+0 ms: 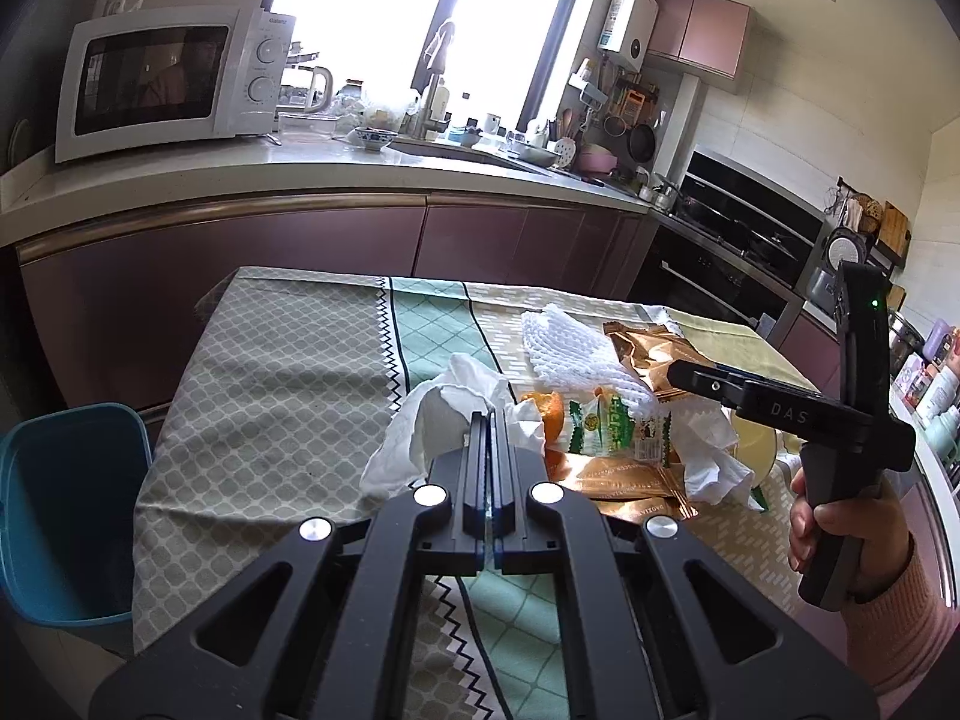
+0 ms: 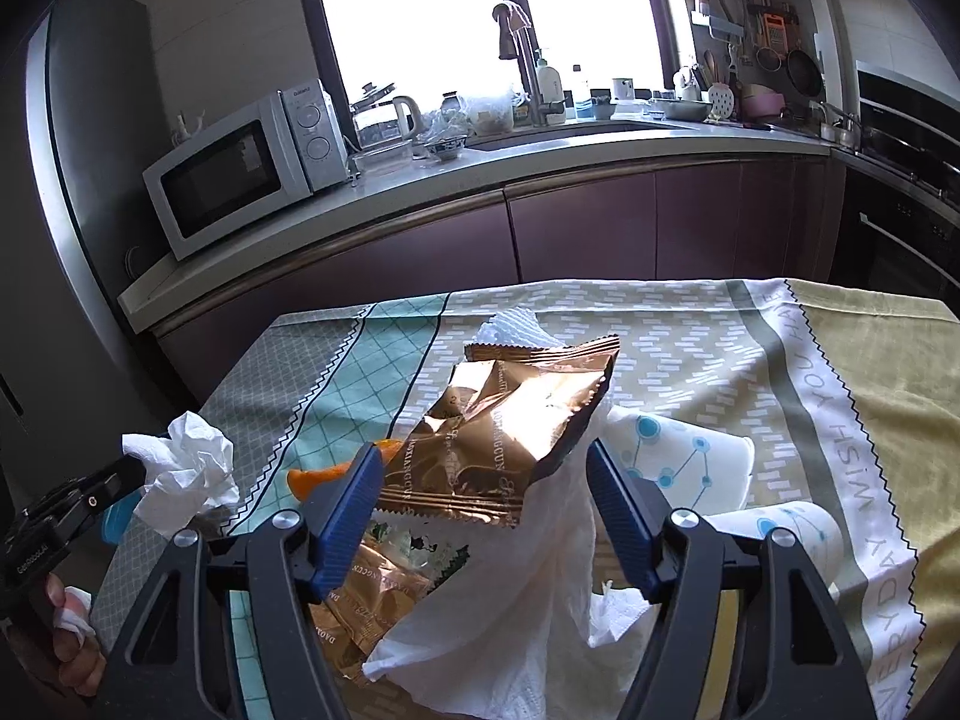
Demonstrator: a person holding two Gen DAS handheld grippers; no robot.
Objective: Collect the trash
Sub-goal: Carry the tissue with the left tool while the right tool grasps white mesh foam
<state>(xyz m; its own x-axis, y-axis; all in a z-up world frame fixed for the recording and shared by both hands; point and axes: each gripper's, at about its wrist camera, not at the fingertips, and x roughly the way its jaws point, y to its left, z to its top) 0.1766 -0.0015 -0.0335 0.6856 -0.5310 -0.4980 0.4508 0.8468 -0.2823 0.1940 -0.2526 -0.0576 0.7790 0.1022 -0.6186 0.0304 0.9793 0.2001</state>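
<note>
My left gripper (image 1: pixel 491 420) is shut on a crumpled white tissue (image 1: pixel 438 420) and holds it over the table; it also shows in the right wrist view (image 2: pixel 186 468). My right gripper (image 2: pixel 486 468) is open above a pile of trash: a gold snack wrapper (image 2: pixel 510 420), a white paper towel (image 2: pixel 516 600), orange peel (image 2: pixel 324 474) and a green-printed wrapper (image 1: pixel 606 426). A white foam fruit net (image 1: pixel 564 342) lies behind the pile. A blue bin (image 1: pixel 66 510) stands left of the table.
The table has a patterned cloth (image 1: pixel 282 372). Two white paper cups (image 2: pixel 690 456) lie on their sides right of the pile. A yellow plate (image 1: pixel 753 444) sits under the trash. The kitchen counter with a microwave (image 1: pixel 168 84) runs behind.
</note>
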